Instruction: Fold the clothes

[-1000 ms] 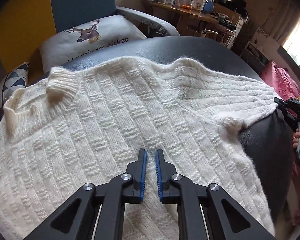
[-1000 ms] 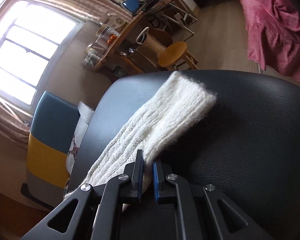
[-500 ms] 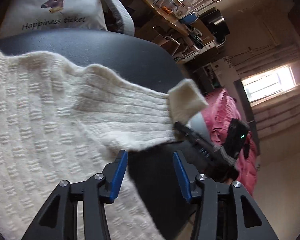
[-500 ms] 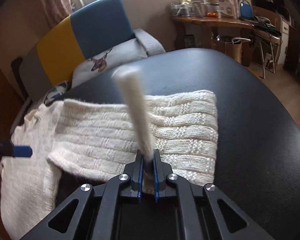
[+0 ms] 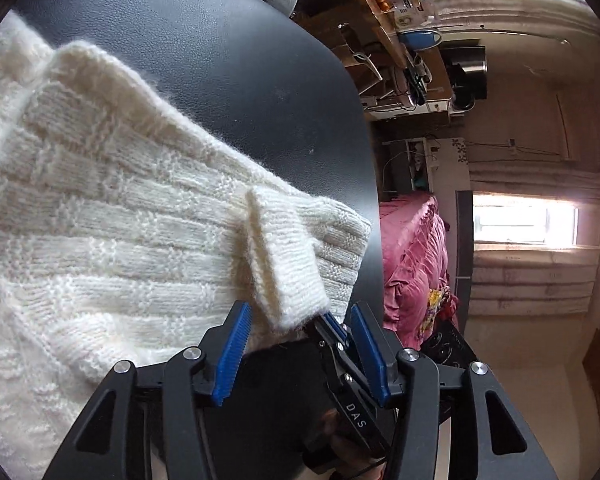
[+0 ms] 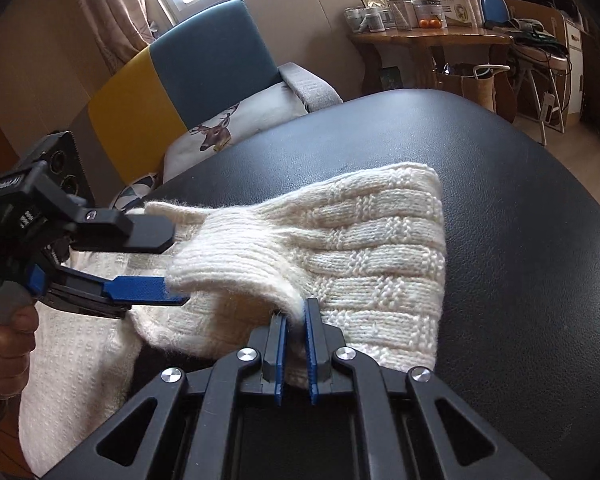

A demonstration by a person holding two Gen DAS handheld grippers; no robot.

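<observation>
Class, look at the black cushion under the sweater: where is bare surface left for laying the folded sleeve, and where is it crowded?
Bare cushion lies right of the sleeve and behind it toward the armchair. It is crowded at the cuff, where the right gripper pinches and the left gripper stands open.

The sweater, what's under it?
The sweater lies on a black cushion. The right gripper holds the cuff up. The cushion beneath the knit is hidden.
</observation>
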